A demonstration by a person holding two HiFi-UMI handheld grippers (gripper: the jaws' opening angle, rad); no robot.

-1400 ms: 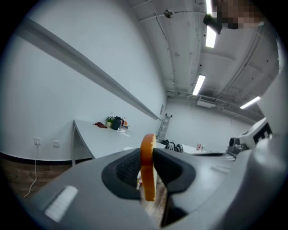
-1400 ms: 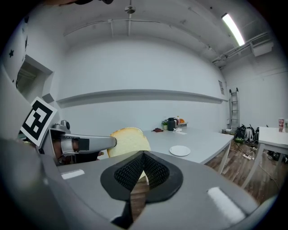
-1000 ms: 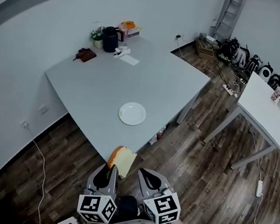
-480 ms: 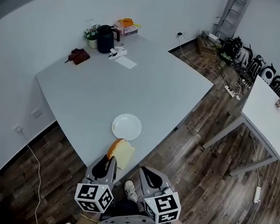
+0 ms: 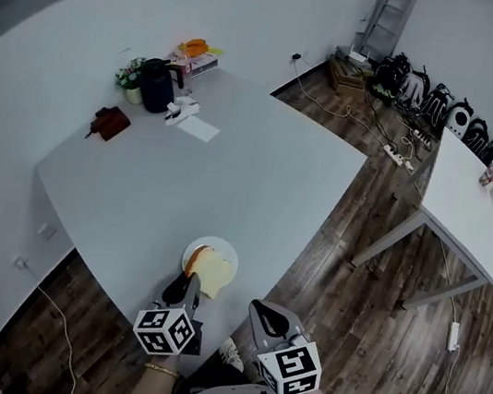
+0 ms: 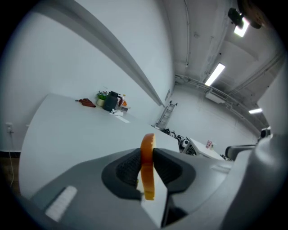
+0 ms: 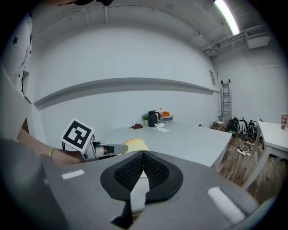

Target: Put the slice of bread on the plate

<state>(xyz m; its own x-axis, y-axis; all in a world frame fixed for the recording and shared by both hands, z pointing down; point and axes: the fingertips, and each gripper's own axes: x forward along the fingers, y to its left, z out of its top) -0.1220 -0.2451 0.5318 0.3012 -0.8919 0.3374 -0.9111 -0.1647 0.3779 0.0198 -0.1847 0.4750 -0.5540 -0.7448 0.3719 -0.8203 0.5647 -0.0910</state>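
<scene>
My left gripper (image 5: 191,287) is shut on the slice of bread (image 5: 209,272), which has an orange crust and stands on edge between the pads. In the head view the slice hangs over the near part of the white plate (image 5: 217,244), close to the near edge of the grey table (image 5: 259,175); whether it touches the plate is unclear. The left gripper view shows the crust (image 6: 147,170) pinched edge-on in the jaws. My right gripper (image 5: 262,314) hovers just right of it, off the table's edge, shut with nothing in it (image 7: 143,157). Its view shows the left gripper (image 7: 105,149) and bread (image 7: 135,144).
At the table's far corner stand a black kettle (image 5: 155,87), a small plant, an orange packet (image 5: 195,47), a dark red item (image 5: 109,122) and a paper (image 5: 194,128). A second white table (image 5: 468,186) is to the right, with bags (image 5: 433,92) and a ladder by the wall.
The person has stepped up to the table. The left gripper has carried the bread forward from beyond the table's edge to over the plate. The right gripper has followed alongside.
</scene>
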